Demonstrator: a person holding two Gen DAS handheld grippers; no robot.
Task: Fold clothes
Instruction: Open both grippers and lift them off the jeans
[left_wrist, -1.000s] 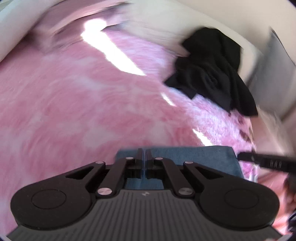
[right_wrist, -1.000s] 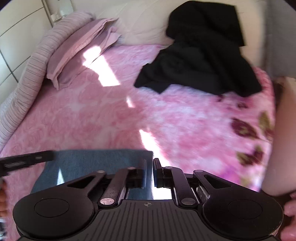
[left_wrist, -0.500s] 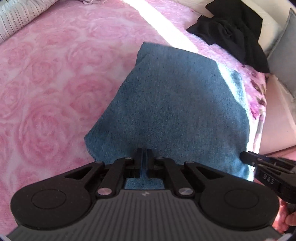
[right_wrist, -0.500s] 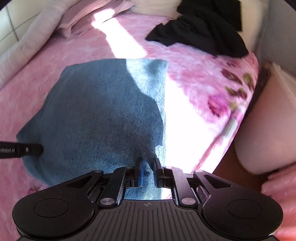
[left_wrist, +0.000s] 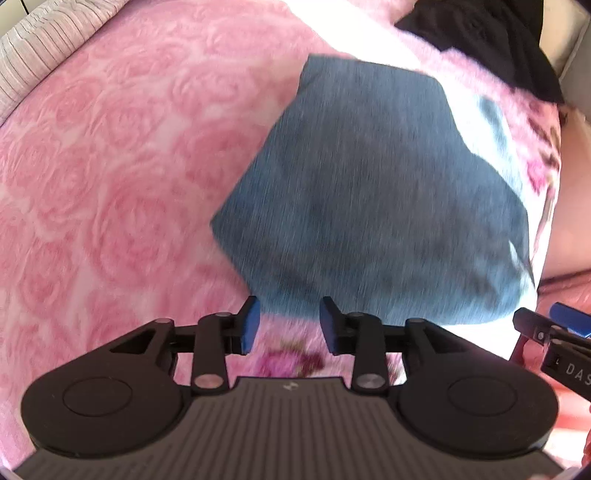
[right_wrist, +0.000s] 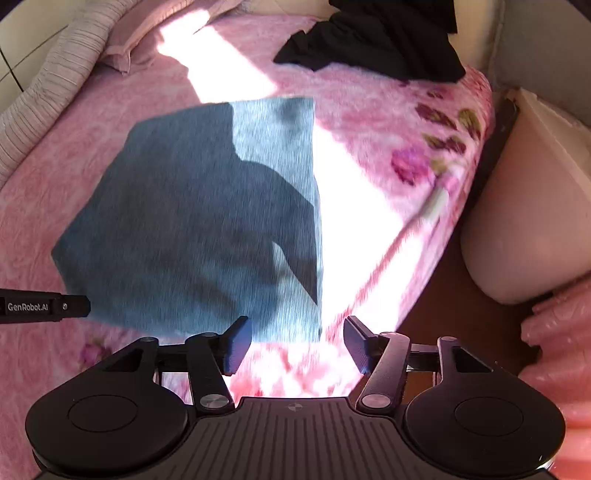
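I see a bed under a pink rose-pattern blanket (left_wrist: 110, 155), fluffy, with darker magenta flowers and green leaves (right_wrist: 439, 147) printed near its right edge. A bright sun stripe (right_wrist: 221, 62) crosses it diagonally. A ribbed grey-lilac bolster (right_wrist: 55, 85) runs along the left side; a mauve pillow (right_wrist: 136, 40) lies just beside it at the head. I note a pale rounded cushion (right_wrist: 524, 214) off the blanket's right edge

Sunlit pink rose-patterned bedspread (left_wrist: 122, 155)
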